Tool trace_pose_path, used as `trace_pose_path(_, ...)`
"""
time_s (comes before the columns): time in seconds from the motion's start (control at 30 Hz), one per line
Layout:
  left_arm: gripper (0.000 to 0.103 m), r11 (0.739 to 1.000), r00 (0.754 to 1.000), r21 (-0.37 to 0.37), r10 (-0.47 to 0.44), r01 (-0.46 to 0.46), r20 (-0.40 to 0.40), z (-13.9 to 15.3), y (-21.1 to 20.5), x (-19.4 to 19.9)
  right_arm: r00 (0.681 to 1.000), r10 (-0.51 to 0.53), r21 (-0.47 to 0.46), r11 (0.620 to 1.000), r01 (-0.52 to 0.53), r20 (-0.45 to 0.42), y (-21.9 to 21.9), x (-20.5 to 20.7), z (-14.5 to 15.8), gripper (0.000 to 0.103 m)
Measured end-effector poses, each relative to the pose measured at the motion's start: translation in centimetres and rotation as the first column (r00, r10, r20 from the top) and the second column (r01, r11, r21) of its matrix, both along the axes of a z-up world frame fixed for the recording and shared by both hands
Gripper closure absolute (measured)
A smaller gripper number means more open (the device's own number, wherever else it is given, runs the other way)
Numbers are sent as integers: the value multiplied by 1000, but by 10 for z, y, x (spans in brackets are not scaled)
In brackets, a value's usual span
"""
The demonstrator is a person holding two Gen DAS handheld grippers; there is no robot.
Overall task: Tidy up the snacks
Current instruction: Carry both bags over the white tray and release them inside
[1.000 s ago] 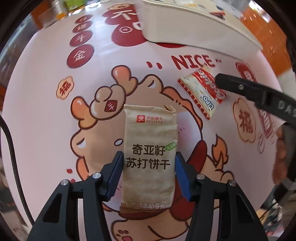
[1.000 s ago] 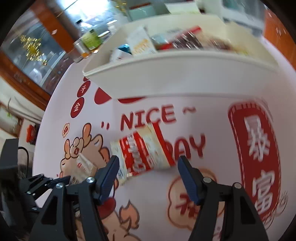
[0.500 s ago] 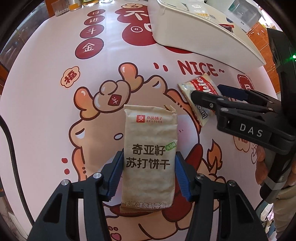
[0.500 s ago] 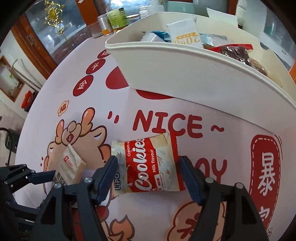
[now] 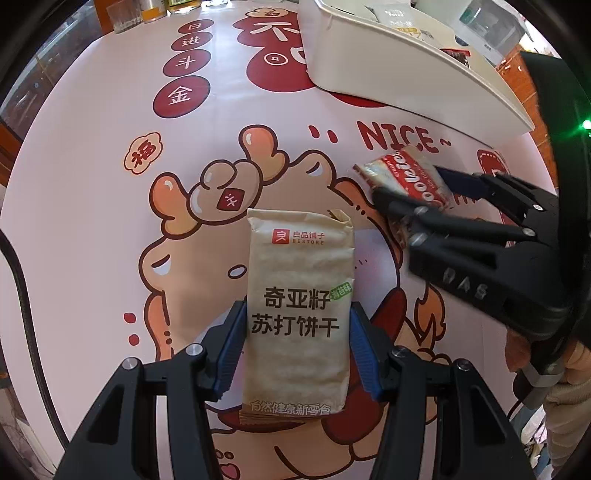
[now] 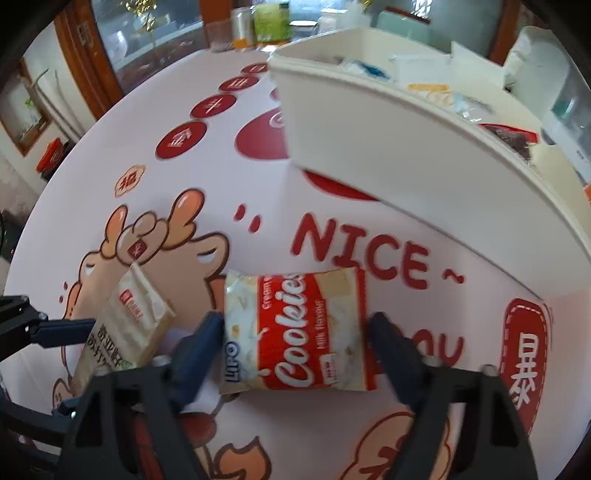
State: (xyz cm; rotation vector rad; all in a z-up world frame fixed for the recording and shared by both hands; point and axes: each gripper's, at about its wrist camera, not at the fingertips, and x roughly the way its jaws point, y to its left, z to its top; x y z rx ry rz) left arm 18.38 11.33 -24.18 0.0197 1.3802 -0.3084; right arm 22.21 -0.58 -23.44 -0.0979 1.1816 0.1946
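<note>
2 packets (image 5: 299, 314) (image 6: 295, 332), right-wrist view reads "Cookies"

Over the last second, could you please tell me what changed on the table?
The right gripper swung in and came down around the red-and-white cookie packet, its jaws just closing, pads at the packet's edges. The left gripper stayed clamped on the beige cracker packet. The white bin stayed put.

A pink printed cloth (image 6: 110, 221) with a cartoon deer and red "NICE" lettering covers the counter; at its far edge stand a drinking glass (image 5: 123, 18) and green-labelled jars (image 6: 271, 22), blurred
</note>
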Motion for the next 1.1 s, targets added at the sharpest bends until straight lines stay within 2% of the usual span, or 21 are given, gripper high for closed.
trace_pose_path(0.03,51,1000,1000,-15,6,-6,-4,1,0,-1,1000,-3,14,1000,3,-4,-2,0,1,47)
trace_pose_path(0.07,51,1000,1000,-22,7,-7,-6,1,1,-2,1000,-7,31,999,8,-10,-4,0,2,50)
trace_pose_path(0.17,51,1000,1000,-28,7,-7,-3,4,0,-7,1000,-25,57,998,26,-18,-12,-4,4,50)
trace_pose_path(0.37,51,999,1000,-46,0,1,18,19,-11,-11,998,-55,74,996,52,39,-30,-20,27,50)
trace_pose_path(0.6,51,995,990,-87,-33,45,134,80,-36,11,983,-129,118,986,113,134,-63,-30,71,50)
trace_pose_path(0.87,51,989,948,-117,-51,92,313,165,-85,64,933,-232,149,969,197,276,-112,-22,141,50)
trace_pose_path(1.1,51,990,886,-100,-45,102,461,229,-135,114,864,-298,141,954,263,407,-147,10,205,49)
